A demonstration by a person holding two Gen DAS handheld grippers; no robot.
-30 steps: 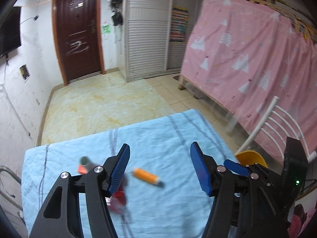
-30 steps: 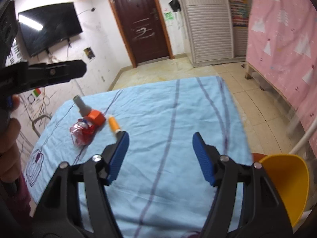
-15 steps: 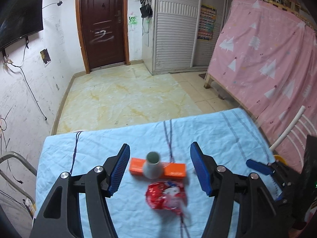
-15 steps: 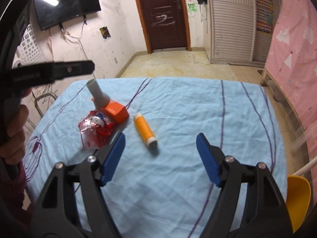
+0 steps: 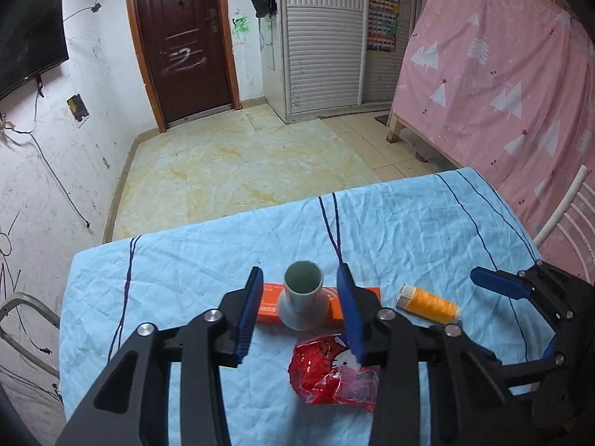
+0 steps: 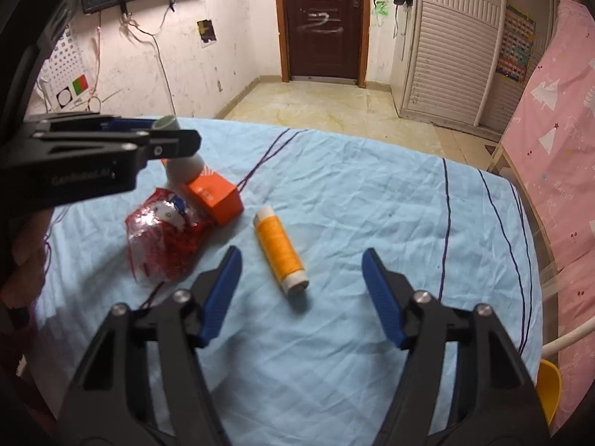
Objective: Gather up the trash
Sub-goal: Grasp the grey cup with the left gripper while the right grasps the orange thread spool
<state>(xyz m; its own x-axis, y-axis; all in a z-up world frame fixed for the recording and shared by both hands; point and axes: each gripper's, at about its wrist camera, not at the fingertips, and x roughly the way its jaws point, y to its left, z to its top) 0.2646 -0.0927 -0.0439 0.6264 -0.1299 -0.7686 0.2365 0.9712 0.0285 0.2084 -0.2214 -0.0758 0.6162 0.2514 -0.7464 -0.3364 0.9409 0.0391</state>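
lived-in home room, looks like a bedroom/living space: dark wooden entry door (image 5: pixel 182 41) with scribbles, scuffed white walls (image 5: pixel 44 156) with loose cables, wall-mounted TV (image 5: pixel 26 55), white louvred wardrobe (image 5: pixel 323 37), poster chart (image 5: pixel 383 18) beside it, yellowish marble-pattern tile floor (image 5: pixel 238 167), bed frame draped in pink tree-print sheet (image 5: pixel 502 74), worktop under wrinkled light-blue cloth (image 5: pixel 186 260), white chair back (image 5: pixel 569 208) at its edge
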